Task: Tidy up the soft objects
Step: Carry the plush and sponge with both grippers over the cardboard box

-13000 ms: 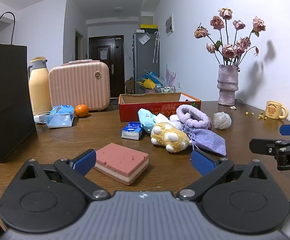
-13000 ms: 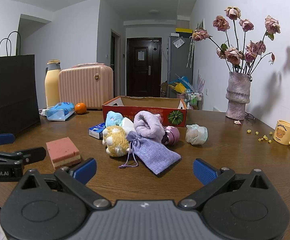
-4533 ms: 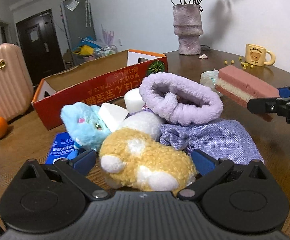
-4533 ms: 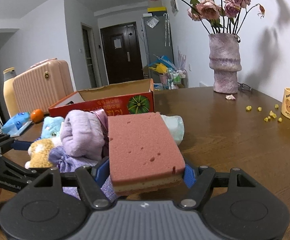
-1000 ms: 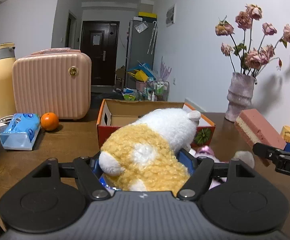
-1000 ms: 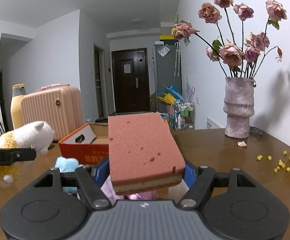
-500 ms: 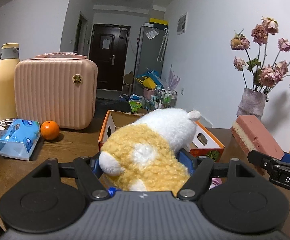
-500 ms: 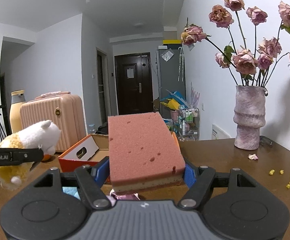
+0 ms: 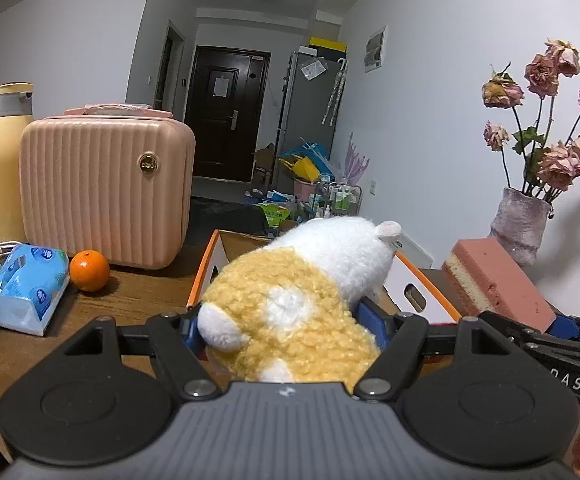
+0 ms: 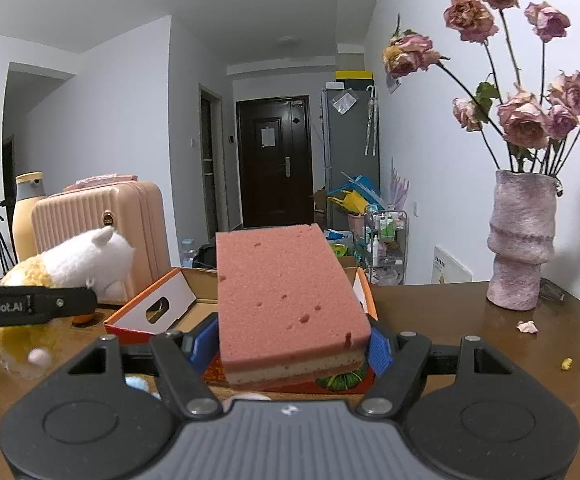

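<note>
Left gripper (image 9: 282,326) fingers pinch the plush toy (image 9: 302,300); right gripper (image 10: 290,346) fingers seemingly clamp the sponge (image 10: 286,300).

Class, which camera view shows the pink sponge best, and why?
The right wrist view: the sponge fills the centre, its pitted top and layered edge clear, clamped in the right gripper. The left wrist view shows the sponge only small and side-on at the right edge.

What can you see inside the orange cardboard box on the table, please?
In both wrist views the orange cardboard box shows only bare white walls and some brown floor. The pink sponge and the plush toy, each held in front, cover the rest of its inside.
</note>
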The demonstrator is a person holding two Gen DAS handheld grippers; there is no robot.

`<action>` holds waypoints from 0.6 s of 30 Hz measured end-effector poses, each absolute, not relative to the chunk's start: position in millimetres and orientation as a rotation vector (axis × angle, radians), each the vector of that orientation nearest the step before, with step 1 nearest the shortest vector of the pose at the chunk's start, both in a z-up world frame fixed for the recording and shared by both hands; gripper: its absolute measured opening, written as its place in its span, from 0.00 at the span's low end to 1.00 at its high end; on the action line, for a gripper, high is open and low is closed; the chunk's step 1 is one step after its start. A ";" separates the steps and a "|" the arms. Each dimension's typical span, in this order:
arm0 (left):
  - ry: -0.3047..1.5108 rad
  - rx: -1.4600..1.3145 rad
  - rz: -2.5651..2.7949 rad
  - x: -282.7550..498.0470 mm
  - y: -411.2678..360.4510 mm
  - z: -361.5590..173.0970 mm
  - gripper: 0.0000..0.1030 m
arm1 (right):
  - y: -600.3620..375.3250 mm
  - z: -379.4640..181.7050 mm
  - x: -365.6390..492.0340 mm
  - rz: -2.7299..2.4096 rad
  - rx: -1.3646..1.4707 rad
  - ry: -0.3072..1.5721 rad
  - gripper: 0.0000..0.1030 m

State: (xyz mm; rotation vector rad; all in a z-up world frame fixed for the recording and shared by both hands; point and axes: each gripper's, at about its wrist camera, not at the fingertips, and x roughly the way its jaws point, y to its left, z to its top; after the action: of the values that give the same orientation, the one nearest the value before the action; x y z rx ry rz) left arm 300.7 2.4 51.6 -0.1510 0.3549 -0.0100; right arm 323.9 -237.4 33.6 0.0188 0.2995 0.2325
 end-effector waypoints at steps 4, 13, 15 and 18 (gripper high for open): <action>0.355 -0.159 -0.010 313.8 0.5 52.4 0.72 | -235.9 31.4 336.7 0.238 0.011 0.315 0.70; 0.358 -0.162 0.000 339.8 -2.7 52.4 0.72 | -232.2 30.8 365.0 0.244 0.001 0.331 0.70; 0.358 -0.165 0.003 346.3 -2.3 53.0 0.72 | -231.7 31.6 372.2 0.245 -0.002 0.332 0.70; 0.356 -0.163 0.006 355.9 -3.0 53.5 0.72 | -231.1 31.3 382.4 0.246 -0.007 0.338 0.70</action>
State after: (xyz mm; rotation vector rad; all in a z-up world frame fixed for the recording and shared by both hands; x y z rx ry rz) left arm 355.9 -3.0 53.5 -0.1634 0.3557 0.0055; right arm 382.4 -231.1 31.3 -0.0066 0.3378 0.2460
